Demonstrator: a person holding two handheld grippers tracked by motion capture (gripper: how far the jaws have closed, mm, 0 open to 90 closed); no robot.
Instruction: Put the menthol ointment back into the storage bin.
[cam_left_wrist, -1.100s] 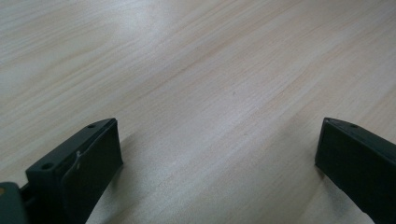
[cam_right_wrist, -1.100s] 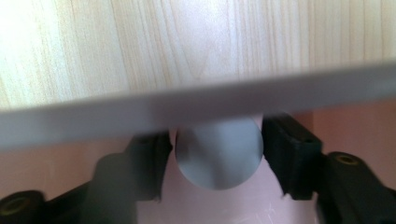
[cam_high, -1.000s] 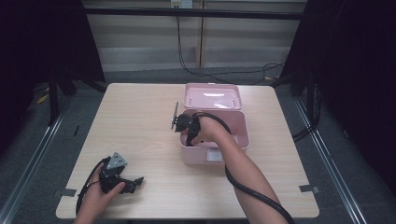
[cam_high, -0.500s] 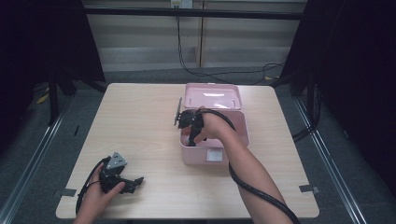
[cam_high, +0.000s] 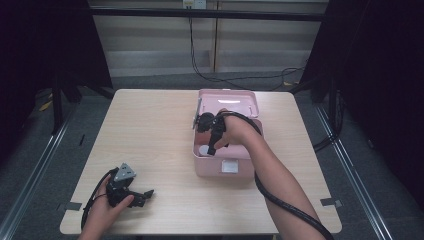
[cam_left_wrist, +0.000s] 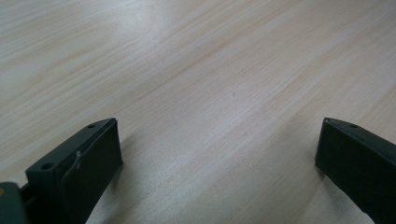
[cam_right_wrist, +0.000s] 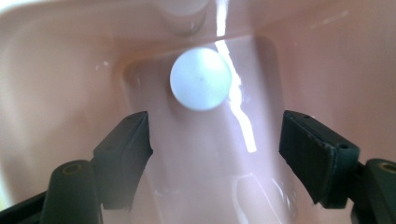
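An open pink box (cam_high: 227, 167) stands in the middle of the table, its lid (cam_high: 227, 102) tipped back. My right gripper (cam_high: 212, 148) points down into the box. Its jaws have just been opening and stand open around empty space (cam_right_wrist: 215, 128). A white ball (cam_right_wrist: 201, 79) lies on the box floor just beyond the tips, untouched. My left gripper (cam_high: 145, 195) rests on the table at the front left, held by a hand. Its jaws are wide open over bare wood (cam_left_wrist: 217, 140).
The light wooden table (cam_high: 150, 135) has free room left of the box and behind the left gripper. Black cables trail from both grippers. Dark curtains and a grey floor surround the table.
The right gripper has lifted a little inside the box and its jaws have spread apart. The left gripper has stayed where it was.
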